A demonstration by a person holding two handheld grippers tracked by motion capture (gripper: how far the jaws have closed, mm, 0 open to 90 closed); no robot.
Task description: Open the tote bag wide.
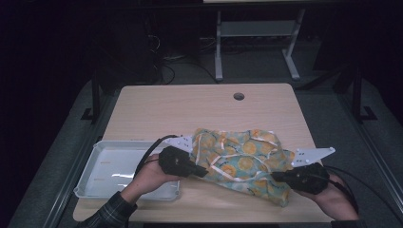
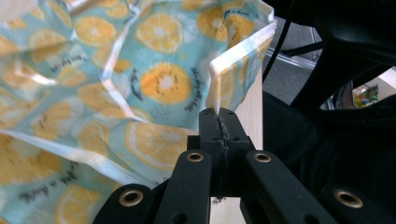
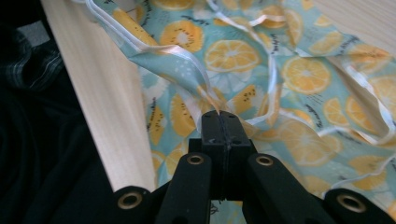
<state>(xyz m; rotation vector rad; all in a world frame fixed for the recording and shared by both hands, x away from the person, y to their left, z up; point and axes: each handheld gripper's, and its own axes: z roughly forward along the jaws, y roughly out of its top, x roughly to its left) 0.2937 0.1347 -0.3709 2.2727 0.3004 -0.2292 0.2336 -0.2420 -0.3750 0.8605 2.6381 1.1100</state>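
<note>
Now, line by line:
Cloth: the crumpled turquoise fabric printed with orange citrus slices and edged in pale ribbon [image 1: 242,159] lies bunched on the light wooden worktop [image 1: 180,109], spanning the gap between the two tools.
Left tool [image 1: 203,172]: clenched on the cloth's ribbon hem, which stands up from the closed tips in the left gripper view [image 2: 218,116].
Right tool [image 1: 275,176]: likewise clamped on a fold of trimmed edge, as the right gripper view [image 3: 219,116] has it.
Step in hand: spreading or lifting the cloth by two points, as I judge it.
Doing it well: draw the tools apart evenly and level, so that the slack between them comes out without one hem slipping free.
Watch: both bites are thin, just at the ribbon; a sharp tug may pull the edge out.
White plastic tray [image 1: 95,183]: beside the left tool, on its outer side, apart from the cloth; keep the trailing cable off its rim.
</note>
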